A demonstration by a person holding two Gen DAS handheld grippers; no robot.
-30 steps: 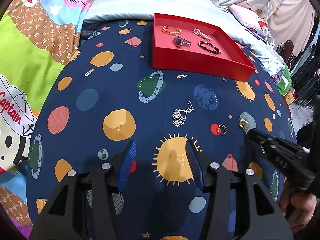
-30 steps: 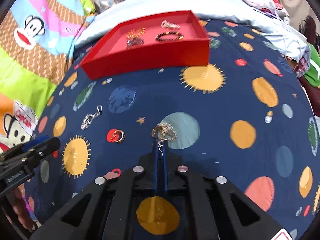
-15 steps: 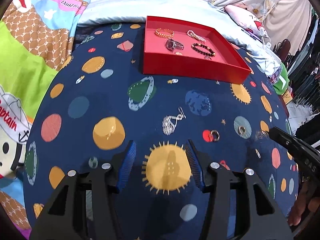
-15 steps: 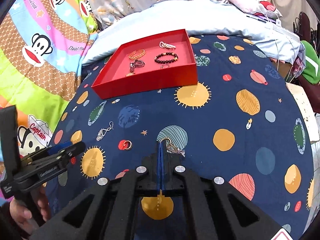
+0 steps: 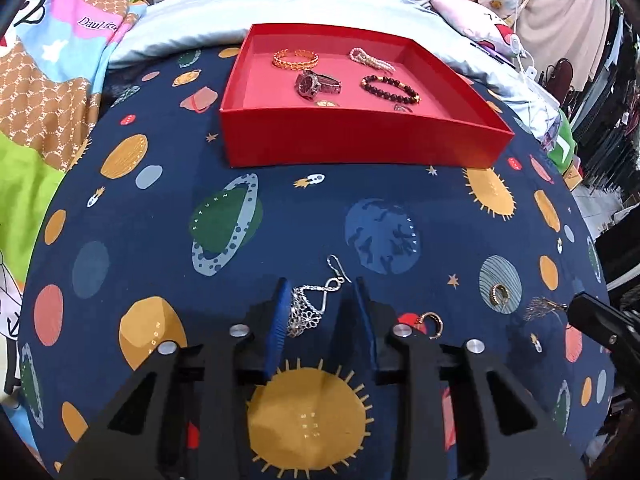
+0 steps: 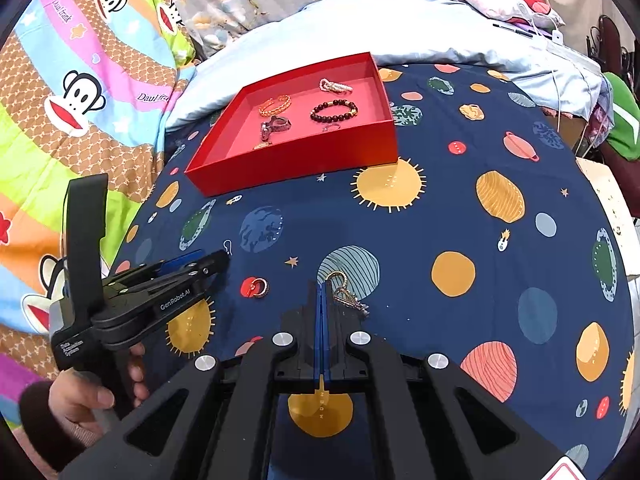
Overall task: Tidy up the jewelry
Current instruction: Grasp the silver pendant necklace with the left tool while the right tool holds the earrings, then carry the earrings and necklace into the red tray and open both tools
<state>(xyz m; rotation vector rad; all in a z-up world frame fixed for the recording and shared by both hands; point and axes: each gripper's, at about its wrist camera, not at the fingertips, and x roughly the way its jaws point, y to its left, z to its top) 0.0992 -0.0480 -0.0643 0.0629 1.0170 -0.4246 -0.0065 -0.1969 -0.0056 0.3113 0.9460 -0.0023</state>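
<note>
A silver dangle earring [image 5: 308, 308] lies on the navy planet cloth between the fingers of my left gripper [image 5: 321, 285]. Its jaws are closing; the left pad is against the earring and the right pad stands apart from it. My right gripper [image 6: 320, 287] is shut on a gold tassel earring [image 6: 352, 300], which hangs beside its tip [image 5: 544, 305]. A gold hoop [image 5: 498, 294] rests on the striped planet, and another ring [image 5: 430, 322] on a red dot. The red tray [image 5: 360, 144] at the back holds a gold bracelet [image 5: 295, 59], a watch [image 5: 316, 84], a pearl bracelet [image 5: 370, 58] and a dark bead bracelet [image 5: 390, 89].
A person's hand [image 6: 92, 396] holds the left gripper's handle at the lower left. A colourful monkey blanket [image 6: 60, 132] lies to the left and a pale blue quilt [image 6: 440, 28] behind the tray. The bed's edge drops off on the right [image 5: 592, 184].
My left gripper moved forward and down until the silver earring came between its fingers, and its jaws narrowed. My right gripper rose off the cloth with the gold tassel earring.
</note>
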